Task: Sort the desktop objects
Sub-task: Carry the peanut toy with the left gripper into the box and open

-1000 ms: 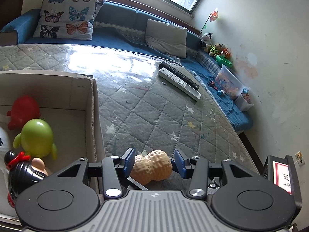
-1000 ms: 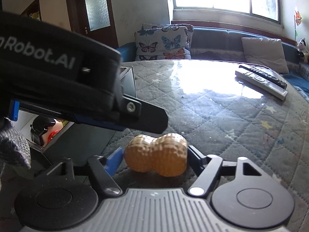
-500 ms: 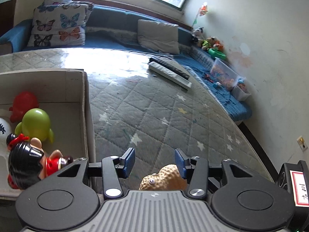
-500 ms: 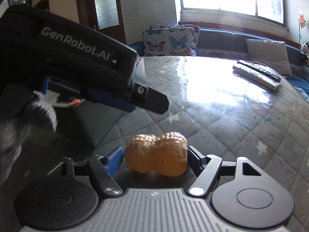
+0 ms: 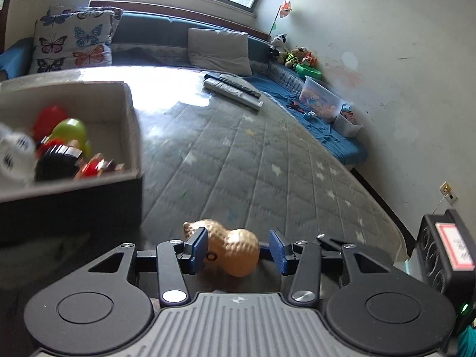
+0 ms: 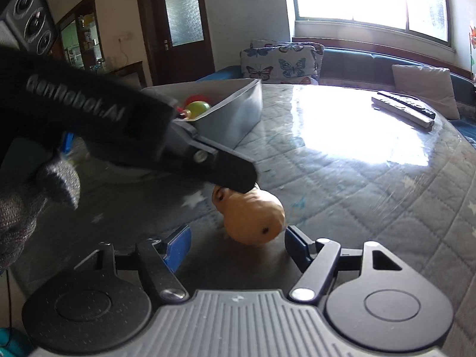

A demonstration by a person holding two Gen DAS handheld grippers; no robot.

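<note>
Both hands slid back off the box [image 5: 131, 136]; peanut toy [image 5: 235, 253] rolled end-on. My gloved left hand [image 6: 26, 205] angled its gripper [image 5: 238, 250] down, "GenRobot.AI" on its side. Left jaws spread wide, peanut between, near pad touching it. Right gripper [image 6: 238, 242] open, peanut just ahead, ungripped.

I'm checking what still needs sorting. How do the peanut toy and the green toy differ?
The peanut toy is tan and dimpled; the green toy is smooth and glossy. The peanut toy lies on the quilted table outside the box; the green toy sits inside the box among other toys. The peanut toy lies between the left gripper's jaws; nothing is near the green toy. Both are small and rounded.
</note>
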